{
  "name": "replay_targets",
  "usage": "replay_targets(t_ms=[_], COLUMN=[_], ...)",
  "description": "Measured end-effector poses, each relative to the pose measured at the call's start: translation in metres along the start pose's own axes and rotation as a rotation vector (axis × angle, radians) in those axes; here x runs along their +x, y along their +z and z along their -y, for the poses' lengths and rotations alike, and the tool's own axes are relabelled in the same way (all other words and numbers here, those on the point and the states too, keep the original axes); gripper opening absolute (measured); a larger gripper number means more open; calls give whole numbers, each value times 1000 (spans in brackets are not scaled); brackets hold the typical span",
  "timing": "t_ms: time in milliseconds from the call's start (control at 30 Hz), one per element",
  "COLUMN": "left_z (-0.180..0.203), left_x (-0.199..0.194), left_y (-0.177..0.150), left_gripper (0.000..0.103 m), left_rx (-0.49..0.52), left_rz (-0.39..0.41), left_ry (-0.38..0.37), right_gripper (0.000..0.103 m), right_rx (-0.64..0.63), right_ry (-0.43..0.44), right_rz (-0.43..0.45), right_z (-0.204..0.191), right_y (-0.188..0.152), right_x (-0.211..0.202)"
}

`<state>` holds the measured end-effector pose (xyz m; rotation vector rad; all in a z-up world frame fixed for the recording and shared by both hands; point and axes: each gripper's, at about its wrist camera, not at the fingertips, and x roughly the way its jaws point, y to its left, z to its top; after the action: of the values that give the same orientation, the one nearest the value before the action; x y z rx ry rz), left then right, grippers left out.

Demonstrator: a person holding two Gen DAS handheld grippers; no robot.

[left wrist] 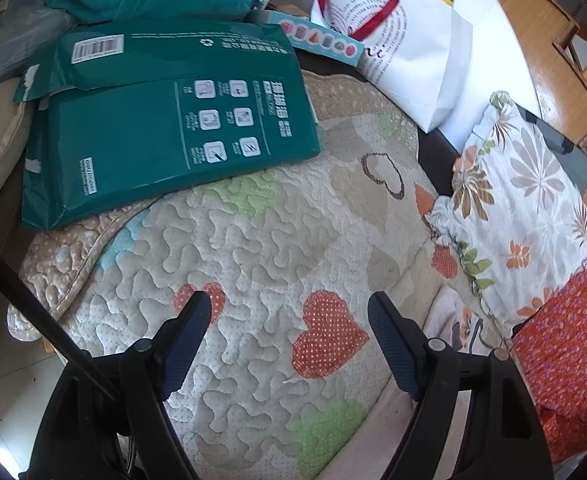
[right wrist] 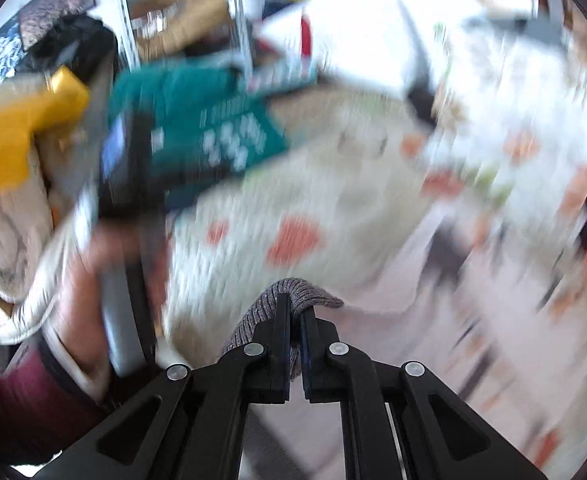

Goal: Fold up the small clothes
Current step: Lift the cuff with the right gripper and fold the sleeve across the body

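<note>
Two hand-held grippers are in use. The left hand-held gripper (left wrist: 289, 312) has its jaws spread wide and holds nothing, hovering over a cream quilted cover with orange and green heart patches (left wrist: 253, 264). The right hand-held gripper (right wrist: 295, 312) is pinched tight on one grey ribbed knit garment (right wrist: 269, 304), whose folded edge bulges above and to the left of the fingertips; the rest of that view is blurred. On the cover lie one dark green paper package with white printing (left wrist: 165, 128), one floral cushion (left wrist: 521, 208) and one orange patterned cloth (left wrist: 565, 344). One white paper bag with red handles (left wrist: 413, 60) stands behind.
</note>
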<state>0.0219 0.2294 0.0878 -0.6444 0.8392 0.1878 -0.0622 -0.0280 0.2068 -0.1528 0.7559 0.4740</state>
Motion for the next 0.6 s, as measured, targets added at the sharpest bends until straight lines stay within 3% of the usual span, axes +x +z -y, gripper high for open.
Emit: replay_targets(t_ms=[133,267,367,600], left_z=[9,19,29,44], left_x=[4,9,14,23], left_y=[-4,-8,-14,-22], left_gripper=[79,79,79,79], left_rx=[26,49,82,131], left_rz=[-6,-23,-35,-48], left_ry=[4,3,7,34], right_gripper=[5,5,5,5], right_rx=[-23,14,75,203], right_ry=[-115,-216,-303,-433], right_rz=[148,173,114,-157], right_z=[33,76,122,226], right_y=[54,66,46,-56], right_x=[-71,-106,-106,-54])
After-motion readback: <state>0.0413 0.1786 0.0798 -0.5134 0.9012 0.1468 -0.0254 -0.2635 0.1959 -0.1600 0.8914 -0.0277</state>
